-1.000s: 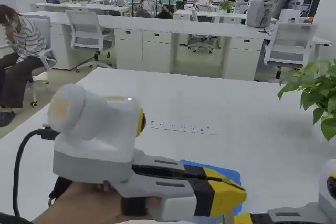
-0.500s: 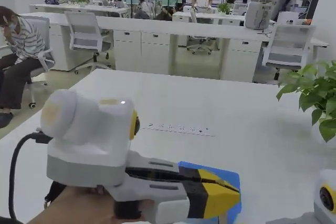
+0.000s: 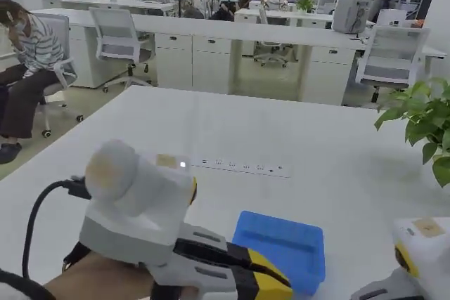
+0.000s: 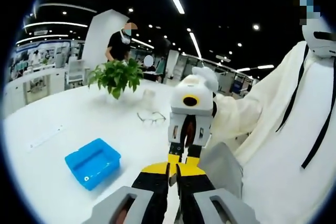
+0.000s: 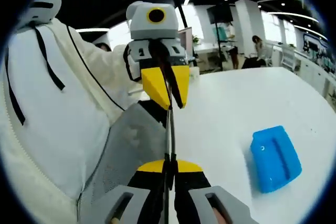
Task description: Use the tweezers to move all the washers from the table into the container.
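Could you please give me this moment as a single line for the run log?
tweezers: held between both grippers | left gripper: shut on tweezers | right gripper: shut on tweezers | blue container: on table

Blue open container [image 3: 280,247] upright; thin dark tweezers [image 5: 169,129] clamped aloft.

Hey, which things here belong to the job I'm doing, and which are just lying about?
For the job: tweezers, held between the left gripper and right gripper; blue container.
Just lying about: eyeglasses, potted plant, power strip.
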Action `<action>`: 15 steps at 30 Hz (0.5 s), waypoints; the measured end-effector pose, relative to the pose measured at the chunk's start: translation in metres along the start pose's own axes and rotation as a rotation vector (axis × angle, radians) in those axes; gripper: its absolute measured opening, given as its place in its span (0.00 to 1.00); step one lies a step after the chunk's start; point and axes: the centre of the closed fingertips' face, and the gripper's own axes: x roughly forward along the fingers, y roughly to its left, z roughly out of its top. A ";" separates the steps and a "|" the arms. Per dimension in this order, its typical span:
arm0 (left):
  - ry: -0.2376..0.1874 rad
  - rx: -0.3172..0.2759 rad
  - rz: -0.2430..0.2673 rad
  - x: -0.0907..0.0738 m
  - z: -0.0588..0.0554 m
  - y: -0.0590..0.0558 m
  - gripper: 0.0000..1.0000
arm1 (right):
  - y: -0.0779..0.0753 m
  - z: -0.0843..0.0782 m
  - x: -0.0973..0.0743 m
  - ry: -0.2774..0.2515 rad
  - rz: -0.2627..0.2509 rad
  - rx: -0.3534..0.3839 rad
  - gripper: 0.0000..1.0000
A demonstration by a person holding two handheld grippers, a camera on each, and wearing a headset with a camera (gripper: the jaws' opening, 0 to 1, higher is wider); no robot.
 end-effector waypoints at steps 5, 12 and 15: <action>0.185 0.083 0.020 0.008 -0.030 0.010 0.06 | -0.009 -0.011 0.004 0.103 -0.008 -0.052 0.02; 0.399 0.182 0.035 0.026 -0.072 0.023 0.09 | -0.026 -0.037 0.011 0.290 -0.026 -0.109 0.01; 0.428 0.175 0.010 0.037 -0.084 0.021 0.07 | -0.029 -0.039 0.019 0.280 -0.004 -0.103 0.01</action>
